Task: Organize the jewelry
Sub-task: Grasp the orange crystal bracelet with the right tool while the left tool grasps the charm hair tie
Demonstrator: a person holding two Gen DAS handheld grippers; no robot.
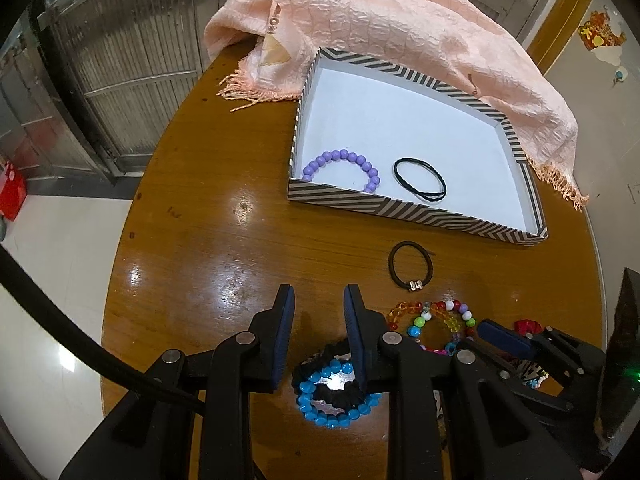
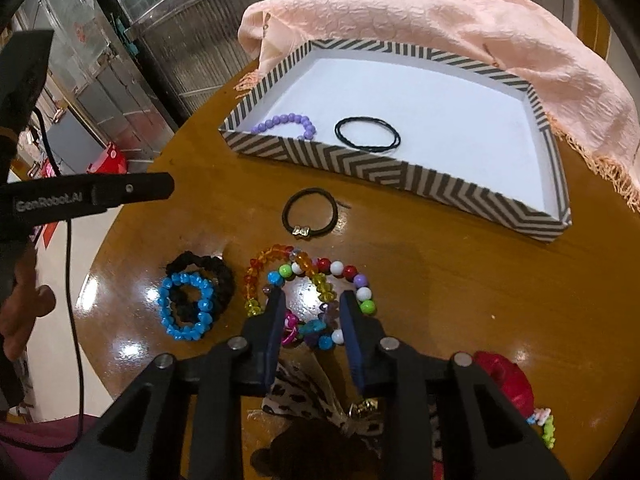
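Note:
A striped tray on the round wooden table holds a purple bead bracelet and a thin black hair tie. In front of it lie a brown hair tie with a gold charm, a multicoloured bead bracelet, an orange-yellow crystal bracelet, and a blue bead bracelet on a black scrunchie. My left gripper is open above the blue bracelet. My right gripper is open over the multicoloured bracelet.
A peach scarf is draped behind and around the tray. A leopard-print scrunchie, a red item and small coloured charms lie near the front edge. The table edge drops to a white floor at left.

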